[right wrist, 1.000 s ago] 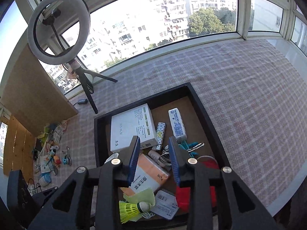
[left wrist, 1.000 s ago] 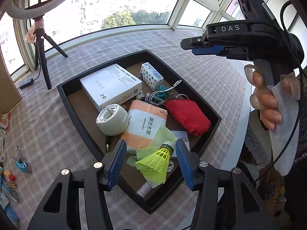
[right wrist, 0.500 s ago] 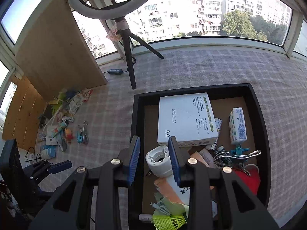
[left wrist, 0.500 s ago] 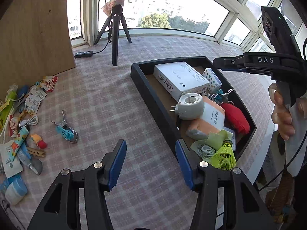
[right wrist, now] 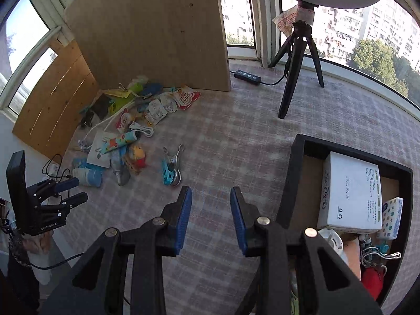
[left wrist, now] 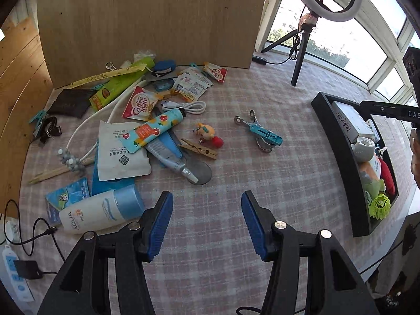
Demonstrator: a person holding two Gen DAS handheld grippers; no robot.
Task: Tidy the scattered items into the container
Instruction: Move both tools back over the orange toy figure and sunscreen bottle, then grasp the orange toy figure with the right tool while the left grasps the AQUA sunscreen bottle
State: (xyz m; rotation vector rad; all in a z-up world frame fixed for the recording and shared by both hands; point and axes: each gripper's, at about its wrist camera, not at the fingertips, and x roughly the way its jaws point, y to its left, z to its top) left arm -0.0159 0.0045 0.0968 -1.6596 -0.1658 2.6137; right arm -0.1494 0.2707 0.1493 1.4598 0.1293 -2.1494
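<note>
The black tray (left wrist: 331,136) stands at the right and holds a white box (right wrist: 349,189), a yellow shuttlecock (left wrist: 380,204) and other items; it also shows in the right wrist view (right wrist: 294,173). Scattered items lie on the checked cloth to the left: a blue clip (left wrist: 263,135), a wooden clothespin (left wrist: 198,149), a fruit-print tube (left wrist: 155,130), a white sunscreen bottle (left wrist: 97,212). My left gripper (left wrist: 207,223) is open and empty above bare cloth, short of the pile. My right gripper (right wrist: 211,218) is open and empty just left of the tray.
A wooden board (left wrist: 147,18) stands behind the pile. A ring light on a black tripod (right wrist: 296,60) stands at the back. A power strip and cables (left wrist: 15,265) lie at the left edge. The table edge runs right of the tray.
Both grippers have swung left, away from the tray toward the pile of scattered items. The shuttlecock that lay between my left fingers now lies in the tray's near corner.
</note>
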